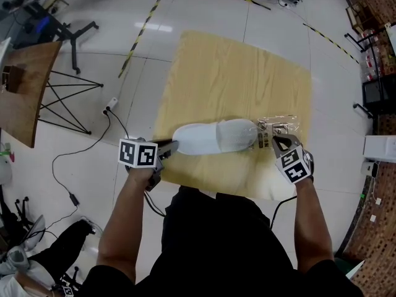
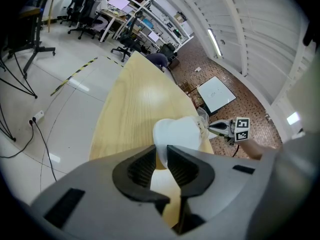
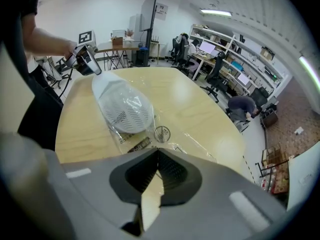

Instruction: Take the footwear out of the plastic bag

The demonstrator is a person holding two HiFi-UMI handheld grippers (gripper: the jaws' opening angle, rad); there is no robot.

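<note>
A white slipper (image 1: 213, 138) lies across the near part of the light wooden table (image 1: 235, 73). Its toe end sits inside a clear plastic bag (image 1: 281, 129). My left gripper (image 1: 170, 147) is shut on the slipper's heel edge, and the left gripper view shows that white edge (image 2: 180, 134) pinched between the jaws of the left gripper (image 2: 160, 161). My right gripper (image 1: 276, 142) is shut on the bag's near edge. In the right gripper view the bag (image 3: 185, 136) wraps the slipper's ribbed sole (image 3: 125, 109) just ahead of the closed right gripper (image 3: 157, 159).
A small folding wooden table (image 1: 25, 85) stands at the left. A power strip with its cable (image 1: 111, 104) lies on the tiled floor beside yellow-black tape (image 1: 139, 33). Shelving (image 1: 377, 91) stands at the right. Office chairs and desks fill the far room (image 3: 220, 59).
</note>
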